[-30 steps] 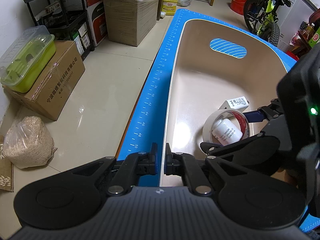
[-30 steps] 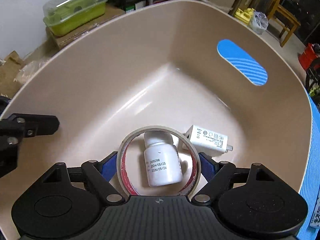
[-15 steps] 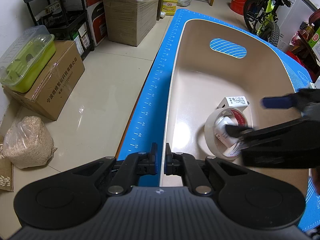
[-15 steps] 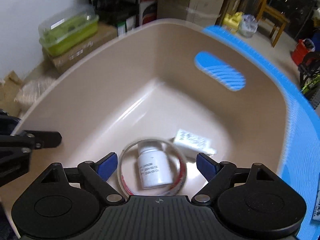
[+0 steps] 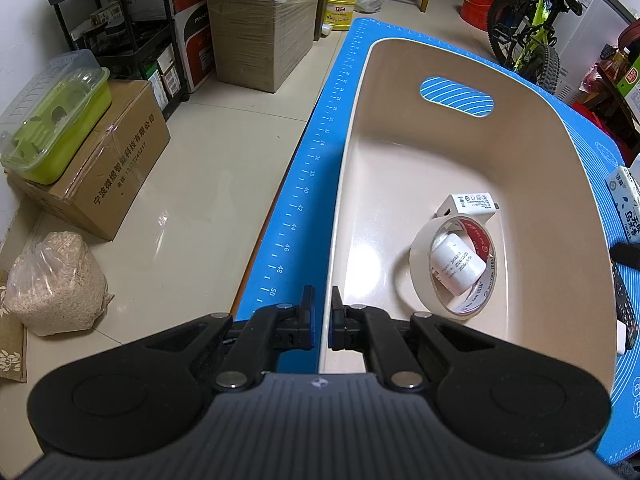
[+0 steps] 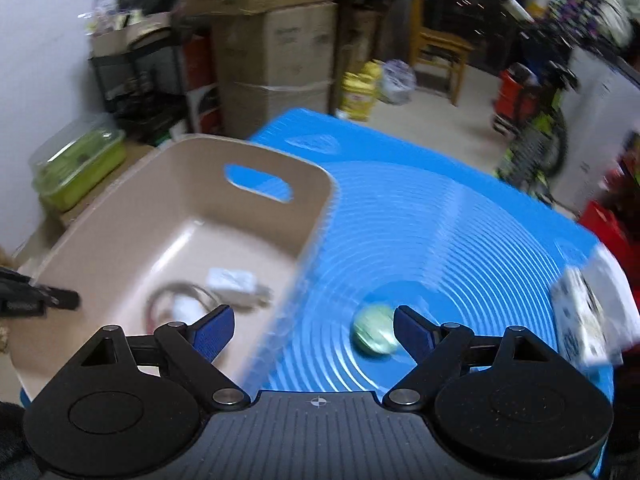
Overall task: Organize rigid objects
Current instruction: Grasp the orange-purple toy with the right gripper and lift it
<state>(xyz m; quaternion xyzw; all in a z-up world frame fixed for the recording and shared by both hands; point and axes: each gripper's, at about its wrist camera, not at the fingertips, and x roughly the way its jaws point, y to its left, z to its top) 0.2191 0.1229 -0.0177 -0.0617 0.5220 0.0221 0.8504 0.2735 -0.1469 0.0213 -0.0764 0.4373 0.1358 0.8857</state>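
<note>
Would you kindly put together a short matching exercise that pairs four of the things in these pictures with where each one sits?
Things:
1. white bottle
2. white charger
3. green ball
4. left gripper

Places:
A. on the blue mat, outside the beige bin
B. lying inside the ring of the tape roll
C. at the bin's near left rim, jaws shut on it
D. on the bin's floor, just beyond the tape roll

Pairs: 1-B, 2-D, 3-A, 4-C
</note>
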